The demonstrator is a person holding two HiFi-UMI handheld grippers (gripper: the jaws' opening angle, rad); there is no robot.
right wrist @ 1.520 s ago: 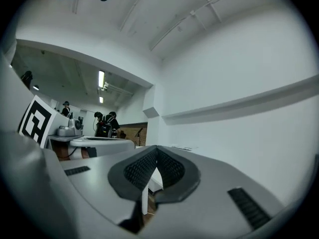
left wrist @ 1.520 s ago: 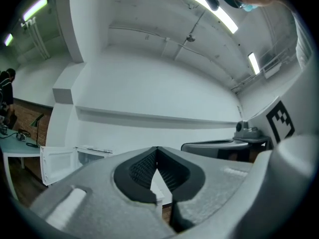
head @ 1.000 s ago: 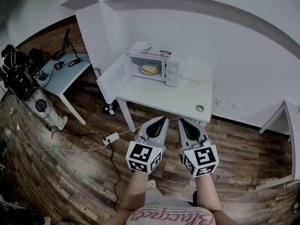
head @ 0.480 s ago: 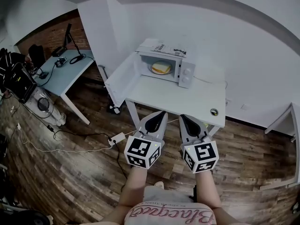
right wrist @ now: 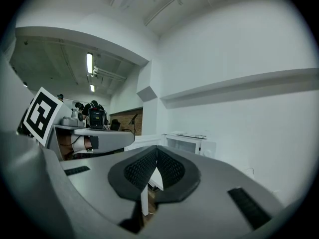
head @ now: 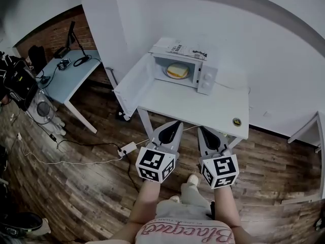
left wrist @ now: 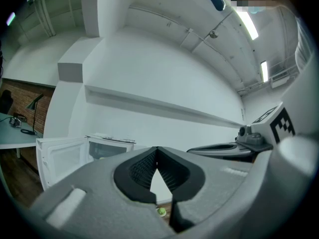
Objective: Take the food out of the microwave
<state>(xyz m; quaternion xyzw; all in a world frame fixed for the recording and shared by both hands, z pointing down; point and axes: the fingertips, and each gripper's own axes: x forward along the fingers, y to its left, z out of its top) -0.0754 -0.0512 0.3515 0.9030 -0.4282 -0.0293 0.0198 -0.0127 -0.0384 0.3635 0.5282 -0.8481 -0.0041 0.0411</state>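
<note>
Fingers (left wrist: 142, 171) pressed together, empty: left gripper (head: 174, 125), right gripper (head: 203, 129) | food (head: 176, 71) inside microwave (head: 208, 78)

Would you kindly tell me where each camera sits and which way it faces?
Head view: on the person's head, looking steeply down at the white table and the open white microwave oven holding yellow food; both forearms, left gripper and right gripper show.
Left gripper view: on the left gripper, looking level along its shut jaws toward the microwave oven; the right gripper shows beside it.
Right gripper view: on the right gripper, level along shut jaws; left gripper beside.
Shared: every view shows the microwave oven.
</note>
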